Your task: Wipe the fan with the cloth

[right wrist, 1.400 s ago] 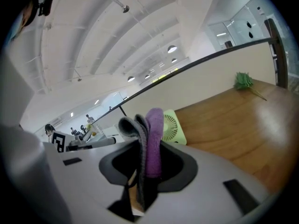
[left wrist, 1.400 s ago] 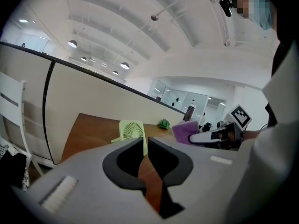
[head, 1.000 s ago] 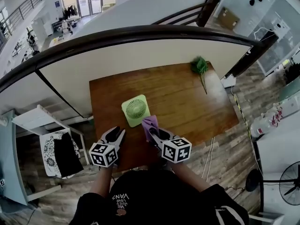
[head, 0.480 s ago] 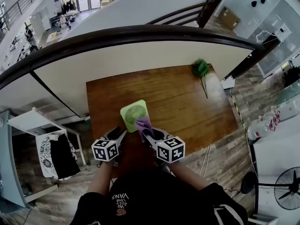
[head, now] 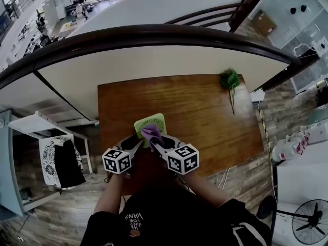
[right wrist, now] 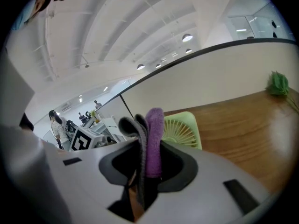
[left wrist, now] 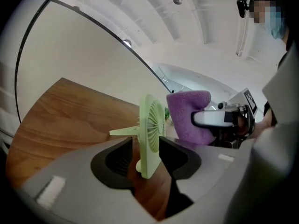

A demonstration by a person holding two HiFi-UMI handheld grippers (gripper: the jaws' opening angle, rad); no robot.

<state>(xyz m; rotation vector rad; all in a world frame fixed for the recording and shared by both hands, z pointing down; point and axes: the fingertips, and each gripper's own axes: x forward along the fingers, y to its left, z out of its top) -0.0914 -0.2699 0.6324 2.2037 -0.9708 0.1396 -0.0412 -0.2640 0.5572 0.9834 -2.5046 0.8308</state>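
A small light-green square fan [head: 150,124] stands upright on the wooden table [head: 205,117]. My left gripper [head: 136,141] is at its near left corner. In the left gripper view the fan [left wrist: 152,129] is edge-on between the open jaws [left wrist: 145,155], with a gap on each side; these jaws have just been opening. My right gripper [head: 154,142] is shut on a purple cloth [head: 150,133] with a grey side, and the cloth [right wrist: 154,134] sticks up in front of the fan [right wrist: 183,130]. The cloth [left wrist: 187,113] hangs close beside the fan's face.
A green plant sprig [head: 230,81] lies at the table's far right corner. A curved white wall with a dark rail [head: 154,37] borders the table's far edge. A white chair with dark cloth [head: 61,163] stands left of the table and a floor fan [head: 310,222] right.
Both grippers have moved forward to the fan. The left jaws have opened and now straddle the fan's edge. The cloth has gone from beside the fan to right over its near side.
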